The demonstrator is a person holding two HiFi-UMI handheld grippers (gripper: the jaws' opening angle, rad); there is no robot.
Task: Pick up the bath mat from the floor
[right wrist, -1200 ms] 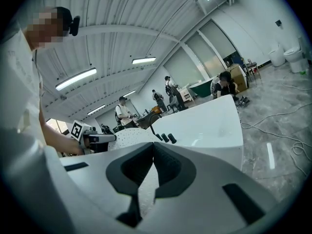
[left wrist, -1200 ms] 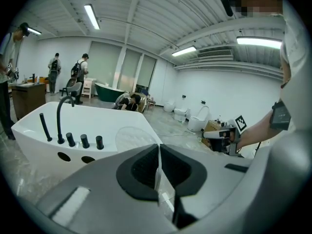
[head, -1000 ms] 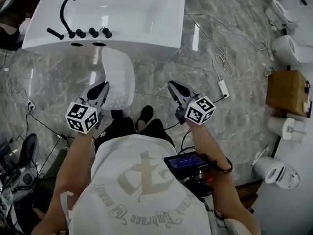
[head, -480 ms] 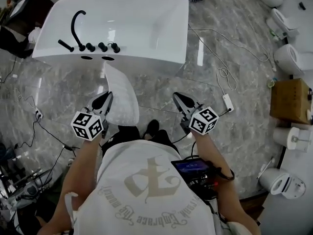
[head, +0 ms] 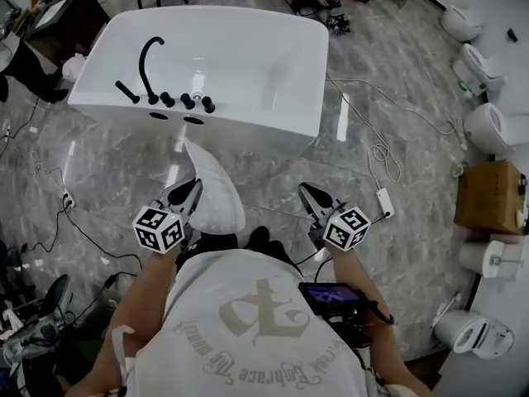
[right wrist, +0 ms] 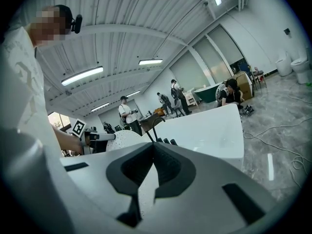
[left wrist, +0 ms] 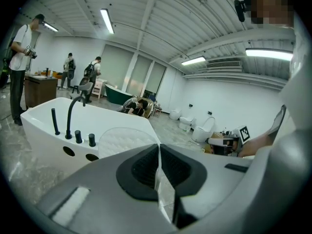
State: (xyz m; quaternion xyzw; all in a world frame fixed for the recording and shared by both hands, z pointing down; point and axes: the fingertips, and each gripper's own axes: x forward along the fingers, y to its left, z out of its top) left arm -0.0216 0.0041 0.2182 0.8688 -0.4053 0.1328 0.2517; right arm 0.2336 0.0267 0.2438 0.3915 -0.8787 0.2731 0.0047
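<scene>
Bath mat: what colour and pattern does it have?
The bath mat is translucent white with a dotted grid, clearest in the left gripper view.

This is a large open hall set out like a bathroom-fittings showroom. A white freestanding bathtub (head: 248,56) with a black faucet (head: 147,60) stands on a grey marble-look floor (head: 397,81). Several toilets (head: 488,126) line one side near a cardboard box (head: 488,193), and loose cables (head: 376,151) trail over the tiles. A ribbed ceiling (left wrist: 161,28) carries strip lights (left wrist: 107,21). People (left wrist: 22,57) stand by a tabletop (left wrist: 41,78), and a green tub (left wrist: 117,92) sits farther back.
</scene>
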